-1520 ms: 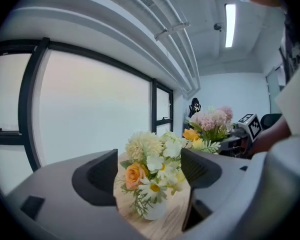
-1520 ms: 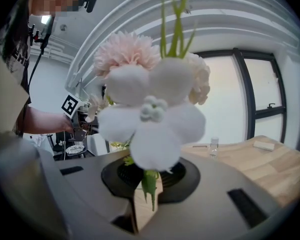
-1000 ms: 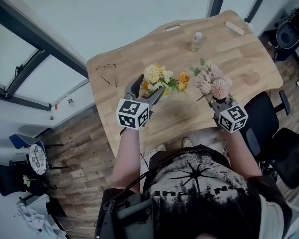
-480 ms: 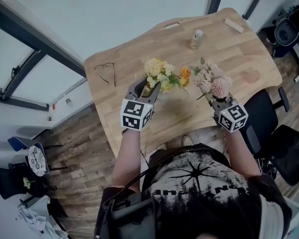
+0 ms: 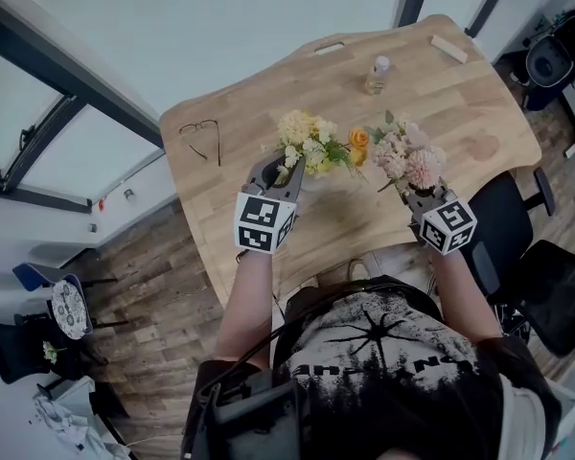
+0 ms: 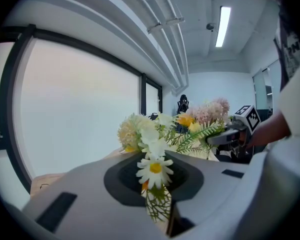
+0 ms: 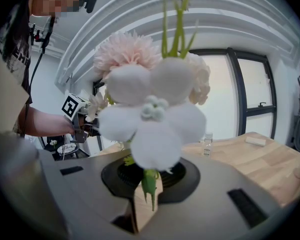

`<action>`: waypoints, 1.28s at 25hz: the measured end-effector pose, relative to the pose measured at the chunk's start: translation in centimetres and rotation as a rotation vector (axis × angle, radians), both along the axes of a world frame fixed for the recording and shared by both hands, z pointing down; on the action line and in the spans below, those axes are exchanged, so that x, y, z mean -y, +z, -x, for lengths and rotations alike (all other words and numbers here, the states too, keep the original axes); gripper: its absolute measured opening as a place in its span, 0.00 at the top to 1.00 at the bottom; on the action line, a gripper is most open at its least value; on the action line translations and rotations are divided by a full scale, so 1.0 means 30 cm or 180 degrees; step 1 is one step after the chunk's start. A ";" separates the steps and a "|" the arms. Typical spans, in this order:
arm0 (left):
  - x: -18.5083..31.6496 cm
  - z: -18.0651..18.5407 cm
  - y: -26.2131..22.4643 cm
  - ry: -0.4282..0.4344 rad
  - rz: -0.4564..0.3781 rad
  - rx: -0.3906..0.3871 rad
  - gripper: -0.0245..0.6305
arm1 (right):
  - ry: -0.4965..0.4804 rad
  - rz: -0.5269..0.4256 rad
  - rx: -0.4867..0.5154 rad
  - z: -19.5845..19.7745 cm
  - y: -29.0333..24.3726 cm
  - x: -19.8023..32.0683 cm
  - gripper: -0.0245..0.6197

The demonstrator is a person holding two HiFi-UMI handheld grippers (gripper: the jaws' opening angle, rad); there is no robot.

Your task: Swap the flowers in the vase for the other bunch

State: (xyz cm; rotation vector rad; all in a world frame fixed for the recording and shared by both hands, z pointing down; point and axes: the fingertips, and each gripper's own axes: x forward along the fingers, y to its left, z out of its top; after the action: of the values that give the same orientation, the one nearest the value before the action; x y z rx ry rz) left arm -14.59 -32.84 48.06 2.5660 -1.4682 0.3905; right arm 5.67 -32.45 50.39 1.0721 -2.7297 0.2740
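Note:
A bunch of yellow and white flowers [image 5: 311, 144] lies low over the wooden table [image 5: 479, 113]. My left gripper [image 5: 286, 169] has its jaws closing, and the pads press on the stems. In the left gripper view a daisy of that yellow bunch [image 6: 155, 168] sticks up from the narrow slit of the left gripper [image 6: 162, 204]. My right gripper [image 5: 417, 195] is shut on the stems of a pink and white bunch [image 5: 405, 156] held upright. That pink bunch [image 7: 150, 104] fills the right gripper view above the right gripper [image 7: 147, 194]. A small clear glass vase [image 5: 378, 75] stands empty at the far side.
A pair of glasses [image 5: 203, 138] lies near the table's left edge. A wooden block [image 5: 450, 53] rests at the far right corner. A black office chair [image 5: 517, 228] stands right of the person. The vase [image 7: 208, 143] shows beyond the pink bunch.
The left gripper's jaws, wide apart around the yellow bunch a second ago, have come together on its stems. The right gripper and pink bunch have not moved.

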 end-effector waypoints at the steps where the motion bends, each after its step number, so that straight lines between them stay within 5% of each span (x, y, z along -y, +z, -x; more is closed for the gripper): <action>1: 0.001 0.003 0.000 -0.0013 -0.0005 -0.0003 0.86 | 0.0000 -0.0001 -0.0003 -0.001 0.000 0.001 0.88; 32: -0.016 0.030 -0.259 -0.0533 -0.0448 0.0079 0.86 | -0.0397 -0.0129 0.0180 0.005 -0.044 0.017 0.88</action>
State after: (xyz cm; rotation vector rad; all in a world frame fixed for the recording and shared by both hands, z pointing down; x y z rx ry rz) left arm -15.49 -32.37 40.28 2.5240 -1.7628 0.3072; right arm 5.53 -32.97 49.08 0.9121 -2.8498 0.2342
